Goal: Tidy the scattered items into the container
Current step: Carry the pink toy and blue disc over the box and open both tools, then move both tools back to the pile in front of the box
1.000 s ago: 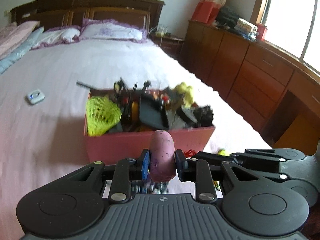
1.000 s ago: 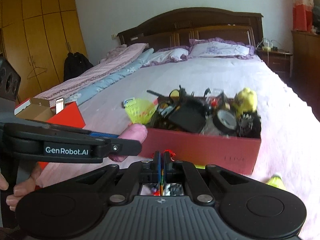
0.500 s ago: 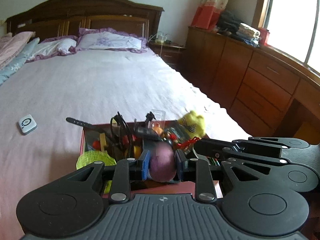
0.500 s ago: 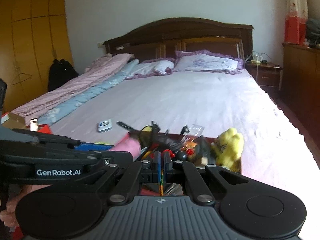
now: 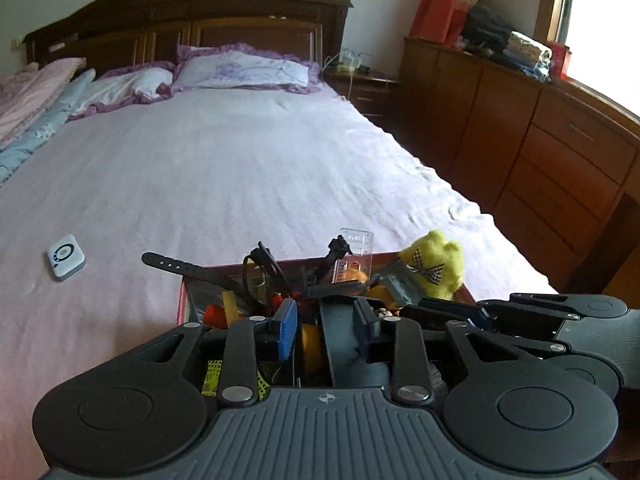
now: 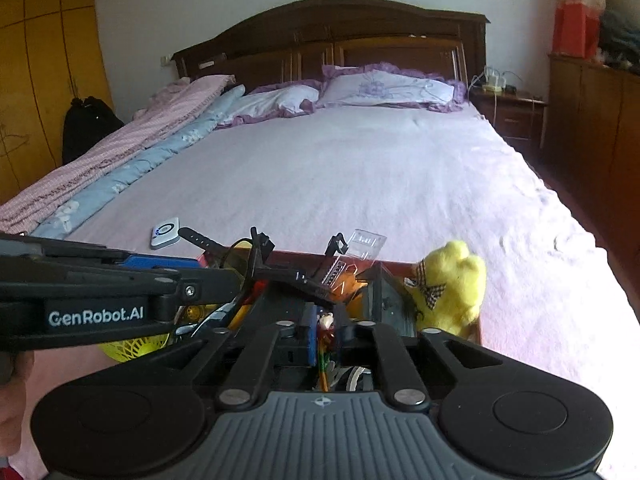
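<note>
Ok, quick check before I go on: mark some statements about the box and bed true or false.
1. The plush sits at the right end of the box. True.
2. The remote lies inside the box. False: it lies on the bed, left of the box.
3. A black strap sticks out past the box's far left corner. True.
4. The bed has no pillows. False: pillows lie at the headboard.
</note>
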`<state>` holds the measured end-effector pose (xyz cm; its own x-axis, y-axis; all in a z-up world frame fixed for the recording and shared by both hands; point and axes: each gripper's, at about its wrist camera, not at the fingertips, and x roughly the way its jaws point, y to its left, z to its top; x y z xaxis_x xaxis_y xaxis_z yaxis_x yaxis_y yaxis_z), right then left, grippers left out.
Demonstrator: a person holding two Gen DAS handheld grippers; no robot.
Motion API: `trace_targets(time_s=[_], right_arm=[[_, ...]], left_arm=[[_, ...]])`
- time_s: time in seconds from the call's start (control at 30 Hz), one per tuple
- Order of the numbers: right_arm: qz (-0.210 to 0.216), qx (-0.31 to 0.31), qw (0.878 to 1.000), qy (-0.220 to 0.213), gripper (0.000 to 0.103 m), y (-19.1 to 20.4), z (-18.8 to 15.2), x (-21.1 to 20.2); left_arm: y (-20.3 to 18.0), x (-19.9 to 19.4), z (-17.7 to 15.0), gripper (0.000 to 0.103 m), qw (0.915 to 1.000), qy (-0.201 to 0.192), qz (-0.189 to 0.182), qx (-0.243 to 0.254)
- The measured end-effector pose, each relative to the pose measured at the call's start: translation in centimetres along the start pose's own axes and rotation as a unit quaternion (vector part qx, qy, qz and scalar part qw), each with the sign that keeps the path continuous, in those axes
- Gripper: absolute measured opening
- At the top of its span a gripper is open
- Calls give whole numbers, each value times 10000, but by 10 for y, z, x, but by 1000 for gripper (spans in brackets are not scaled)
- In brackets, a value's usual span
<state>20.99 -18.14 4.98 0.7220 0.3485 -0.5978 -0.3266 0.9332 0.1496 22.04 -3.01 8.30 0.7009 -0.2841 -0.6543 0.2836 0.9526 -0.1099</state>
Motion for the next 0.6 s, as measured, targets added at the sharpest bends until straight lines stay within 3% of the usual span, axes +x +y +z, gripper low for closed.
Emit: trace_targets(time_s=[0.1,0.23,0.33,0.47,0.6], right_arm=[[-23,-50,10000,-16,16,2,-3,1],[-58,-18,9999,-89,34,0,-7,-4],[-77,-19,9998,-183,39,-4,-10,-13],[-76,-20,9996,-287,42,-7,-16,-23],[-58,-5,9996,-280,45,-7,-19,-28]], left_arm=[[1,-6,-7,48,10000,1,27,-19],[5,-21,-29,69,10000,-31,15,-64],[4,-37,-55,80,9999,-33,78,111],[-9,-44,-89,85,9987,108,171,458],[-28,-25,-112,85,9963,407,58,752]])
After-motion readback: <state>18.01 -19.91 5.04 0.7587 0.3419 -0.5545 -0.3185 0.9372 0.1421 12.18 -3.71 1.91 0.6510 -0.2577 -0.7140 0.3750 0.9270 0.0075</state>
